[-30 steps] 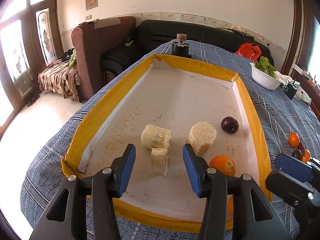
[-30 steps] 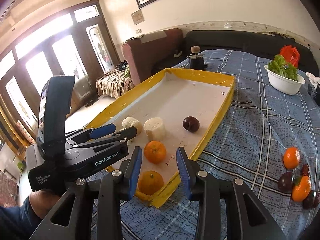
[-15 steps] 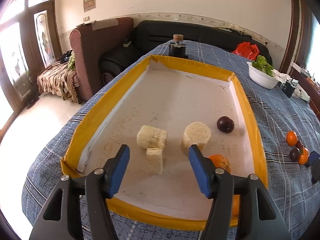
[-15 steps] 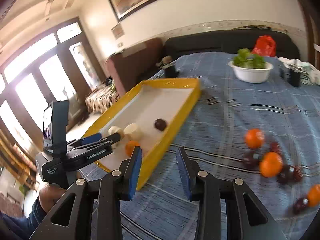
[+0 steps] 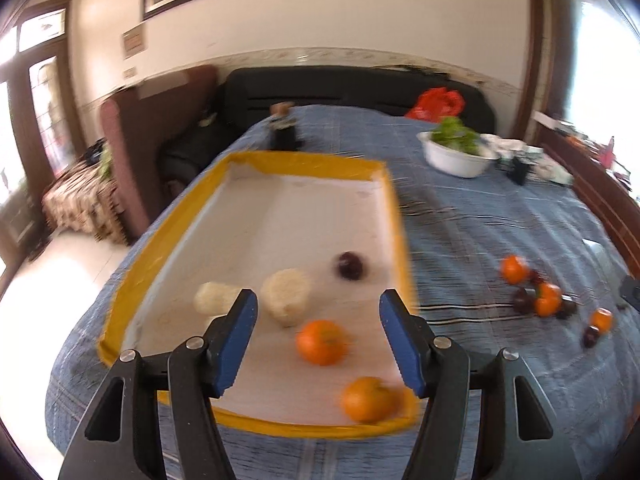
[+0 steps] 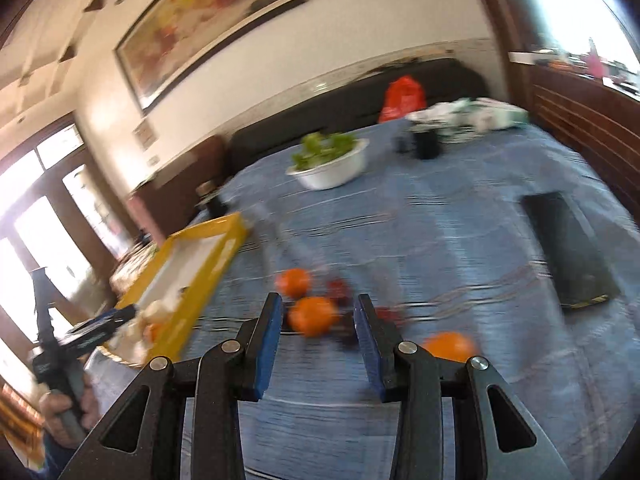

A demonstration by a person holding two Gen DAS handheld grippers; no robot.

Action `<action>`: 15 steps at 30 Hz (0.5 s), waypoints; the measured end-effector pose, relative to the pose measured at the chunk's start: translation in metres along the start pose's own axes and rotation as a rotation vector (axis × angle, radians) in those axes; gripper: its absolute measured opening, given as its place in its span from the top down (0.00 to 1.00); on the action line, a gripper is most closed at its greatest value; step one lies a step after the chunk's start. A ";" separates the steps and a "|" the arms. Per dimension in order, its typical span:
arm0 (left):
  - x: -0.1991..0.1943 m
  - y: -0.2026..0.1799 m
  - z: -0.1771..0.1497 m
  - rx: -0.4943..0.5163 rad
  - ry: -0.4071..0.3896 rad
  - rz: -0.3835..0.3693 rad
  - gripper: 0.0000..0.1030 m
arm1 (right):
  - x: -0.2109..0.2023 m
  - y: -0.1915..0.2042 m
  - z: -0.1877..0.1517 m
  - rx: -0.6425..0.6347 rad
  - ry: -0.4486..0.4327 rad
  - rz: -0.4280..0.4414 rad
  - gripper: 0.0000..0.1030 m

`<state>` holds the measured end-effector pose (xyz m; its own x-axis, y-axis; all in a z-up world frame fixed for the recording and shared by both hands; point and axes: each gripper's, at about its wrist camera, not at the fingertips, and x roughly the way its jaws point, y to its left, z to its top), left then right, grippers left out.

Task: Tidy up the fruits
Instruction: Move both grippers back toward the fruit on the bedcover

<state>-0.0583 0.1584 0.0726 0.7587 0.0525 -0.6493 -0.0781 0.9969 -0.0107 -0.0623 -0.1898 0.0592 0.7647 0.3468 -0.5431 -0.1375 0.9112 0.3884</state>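
My left claw (image 5: 318,334) hangs over the near end of a shallow tray (image 5: 132,280) with a yellow taped rim and a pale, matte floor. Its blue pads stand well apart with nothing between them; the jaws have just been opening. Inside the tray I count two oranges (image 5: 321,342), round and glossy, one of them against the near right corner; one dark round plum (image 5: 351,265); and two pale, rough, stubby cylinders (image 5: 286,296), with a third possibly hidden behind the left pad. The far half of the tray is bare floor.

My right claw (image 6: 318,338) points at a loose cluster of fruit on the blue plaid cloth covering the surface (image 6: 460,248), right of the tray. Its pads are apart and grip nothing. There I count three oranges (image 6: 312,316) and several small dark fruits (image 6: 340,288), blurred beyond counting. One orange sits just beyond the gap between the pads.

Farther back stand one white bowl (image 6: 332,172) of leafy greens and one flat dark rectangular slab (image 6: 568,252) near the right edge. Open cloth lies between the cluster and the bowl.
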 end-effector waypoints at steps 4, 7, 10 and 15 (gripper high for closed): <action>-0.008 -0.029 0.000 0.061 -0.016 -0.070 0.35 | -0.003 -0.039 -0.002 0.069 0.028 -0.086 0.60; -0.008 -0.055 -0.003 0.116 0.018 -0.158 0.35 | 0.006 -0.054 -0.008 0.104 0.074 -0.090 0.60; -0.008 -0.079 -0.011 0.172 0.049 -0.223 0.35 | 0.015 -0.055 -0.011 0.104 0.105 -0.095 0.60; -0.012 -0.112 -0.024 0.267 0.066 -0.280 0.35 | 0.024 -0.051 -0.016 0.081 0.128 -0.099 0.60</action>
<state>-0.0745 0.0442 0.0634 0.6828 -0.2193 -0.6969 0.3041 0.9526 -0.0019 -0.0466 -0.2245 0.0145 0.6845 0.2862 -0.6705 -0.0101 0.9234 0.3838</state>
